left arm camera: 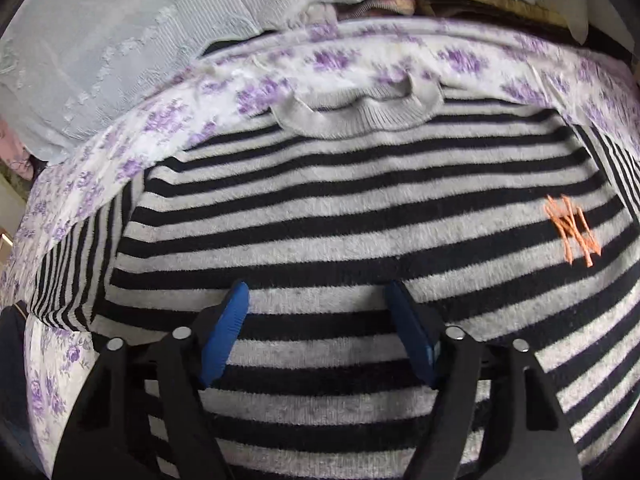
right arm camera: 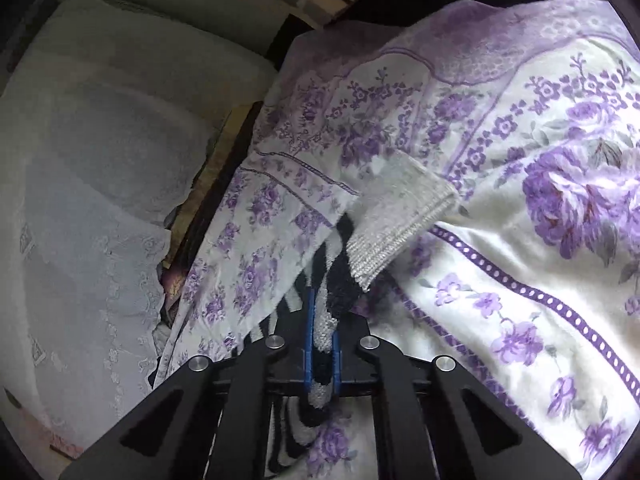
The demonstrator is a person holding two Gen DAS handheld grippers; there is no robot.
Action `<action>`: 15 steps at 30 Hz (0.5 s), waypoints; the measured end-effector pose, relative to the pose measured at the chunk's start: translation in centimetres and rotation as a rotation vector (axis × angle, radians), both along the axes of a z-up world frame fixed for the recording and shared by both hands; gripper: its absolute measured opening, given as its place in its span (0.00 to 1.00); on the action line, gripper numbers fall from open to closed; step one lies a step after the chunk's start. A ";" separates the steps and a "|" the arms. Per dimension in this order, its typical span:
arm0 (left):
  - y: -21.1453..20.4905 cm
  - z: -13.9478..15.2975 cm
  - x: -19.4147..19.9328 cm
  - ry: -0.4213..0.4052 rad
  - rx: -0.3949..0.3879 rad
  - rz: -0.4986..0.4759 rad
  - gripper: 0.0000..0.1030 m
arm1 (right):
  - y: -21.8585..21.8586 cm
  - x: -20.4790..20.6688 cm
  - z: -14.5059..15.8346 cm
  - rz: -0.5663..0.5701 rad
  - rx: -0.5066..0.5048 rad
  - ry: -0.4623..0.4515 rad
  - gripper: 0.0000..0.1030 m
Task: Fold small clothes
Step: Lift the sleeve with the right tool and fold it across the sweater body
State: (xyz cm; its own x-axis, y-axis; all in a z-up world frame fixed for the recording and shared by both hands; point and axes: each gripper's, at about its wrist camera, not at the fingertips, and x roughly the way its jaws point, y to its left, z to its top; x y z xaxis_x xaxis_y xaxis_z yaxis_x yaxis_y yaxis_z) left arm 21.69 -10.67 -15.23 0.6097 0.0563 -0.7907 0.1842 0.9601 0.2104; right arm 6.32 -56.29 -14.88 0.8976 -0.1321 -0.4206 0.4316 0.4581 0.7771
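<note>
A black-and-grey striped sweater (left arm camera: 340, 208) lies flat on a purple-flowered sheet (left arm camera: 360, 56), grey ribbed collar (left arm camera: 356, 116) at the far side and an orange logo (left arm camera: 572, 228) at the right. My left gripper (left arm camera: 318, 300) is open, its blue pads just above the sweater's lower body. In the right wrist view my right gripper (right arm camera: 323, 320) is shut on the sweater's striped sleeve (right arm camera: 340, 280); the grey ribbed cuff (right arm camera: 400, 220) sticks out beyond the fingertips over the sheet (right arm camera: 520, 240).
White lace fabric (left arm camera: 120, 60) lies beyond the sheet's far edge, also at the left in the right wrist view (right arm camera: 100, 180). Brown folded items (left arm camera: 460, 0) lie at the back. A dark gap (right arm camera: 224, 184) runs between sheet and lace.
</note>
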 end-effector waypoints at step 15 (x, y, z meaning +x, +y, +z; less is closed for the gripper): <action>11.1 3.7 0.1 -0.078 0.040 0.140 0.77 | 6.3 1.6 7.0 0.146 -0.214 -0.036 0.07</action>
State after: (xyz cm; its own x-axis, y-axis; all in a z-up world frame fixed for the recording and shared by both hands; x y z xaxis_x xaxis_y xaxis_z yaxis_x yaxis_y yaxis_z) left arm 21.77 0.45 -11.50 0.6531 0.1751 -0.7368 0.0312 0.9658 0.2572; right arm 7.90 -50.02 -7.90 0.9275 -0.0825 -0.3647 0.3226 0.6693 0.6693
